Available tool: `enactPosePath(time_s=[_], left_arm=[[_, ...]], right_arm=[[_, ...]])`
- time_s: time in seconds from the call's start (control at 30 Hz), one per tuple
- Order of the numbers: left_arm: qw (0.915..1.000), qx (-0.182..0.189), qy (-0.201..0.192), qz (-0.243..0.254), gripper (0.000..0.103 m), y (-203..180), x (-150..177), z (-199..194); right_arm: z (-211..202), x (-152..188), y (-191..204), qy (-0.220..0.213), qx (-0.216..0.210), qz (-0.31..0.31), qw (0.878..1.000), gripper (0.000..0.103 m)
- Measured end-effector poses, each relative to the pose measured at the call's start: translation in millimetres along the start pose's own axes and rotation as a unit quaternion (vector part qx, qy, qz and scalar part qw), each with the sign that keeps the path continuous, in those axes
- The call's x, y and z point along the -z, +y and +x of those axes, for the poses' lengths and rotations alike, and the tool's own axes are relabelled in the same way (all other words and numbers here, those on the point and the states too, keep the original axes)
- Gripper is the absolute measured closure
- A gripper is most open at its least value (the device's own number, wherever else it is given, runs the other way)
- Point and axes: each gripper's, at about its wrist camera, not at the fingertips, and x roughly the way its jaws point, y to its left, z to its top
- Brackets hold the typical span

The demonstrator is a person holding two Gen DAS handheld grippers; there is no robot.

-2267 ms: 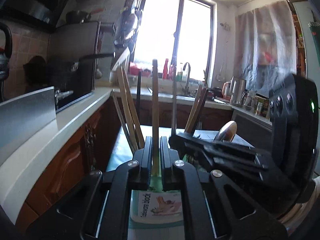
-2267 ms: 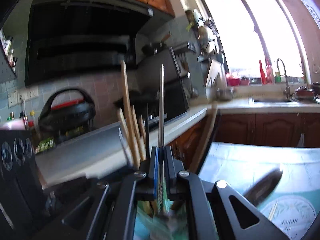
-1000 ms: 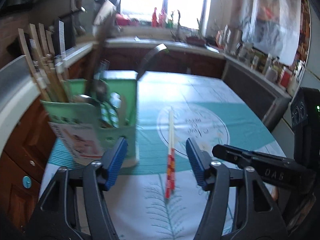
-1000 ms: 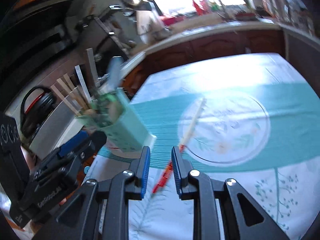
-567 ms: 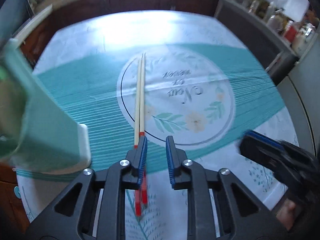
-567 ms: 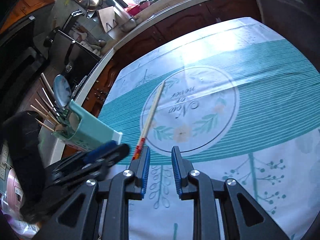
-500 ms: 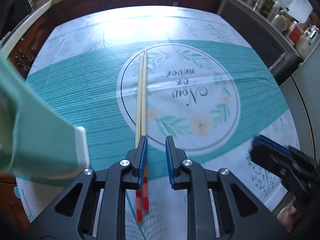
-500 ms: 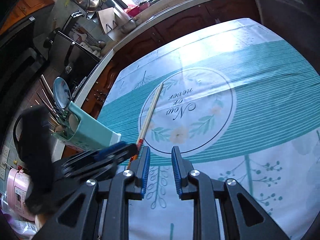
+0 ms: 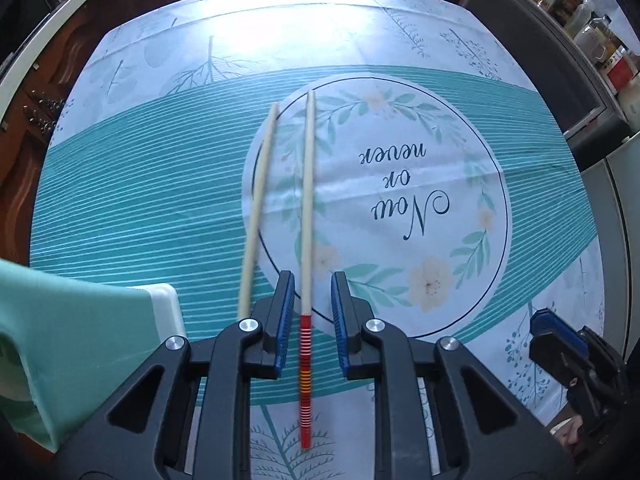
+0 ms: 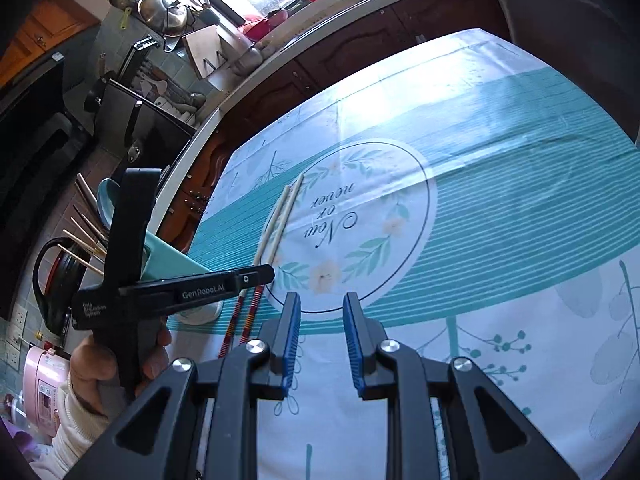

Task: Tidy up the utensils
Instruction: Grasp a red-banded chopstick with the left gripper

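The left gripper hangs open over the tablecloth, straddling one red-handled chopstick; its twin lies just outside. The right gripper is open, empty.

The counter was covered by a white and teal striped cloth printed with leafy sprigs and a round floral wreath around upside-down script. Two pale wooden chopsticks with red striped handles lay on the cloth side by side, slightly apart, crossing the wreath's left edge. A mint-green plastic utensil holder stood on the cloth just left of their handle ends.
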Motion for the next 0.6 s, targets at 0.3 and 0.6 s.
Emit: enactPosePath(time_s=[0.3, 0.6], left_arm=[[0.9991, 0.042, -0.006, -0.001, 0.100, -19.3, 7.3, -6.9], [0.9950, 0.023, -0.094, 0.027, 0.100, -32.8, 42.4, -55.4]], right_arm=[[0.4, 2.0, -4.8, 0.004, -0.001, 0.009, 1.000, 0.081], [8.2, 1.6, -0.5, 0.024, -0.001, 0.008, 1.000, 0.081]])
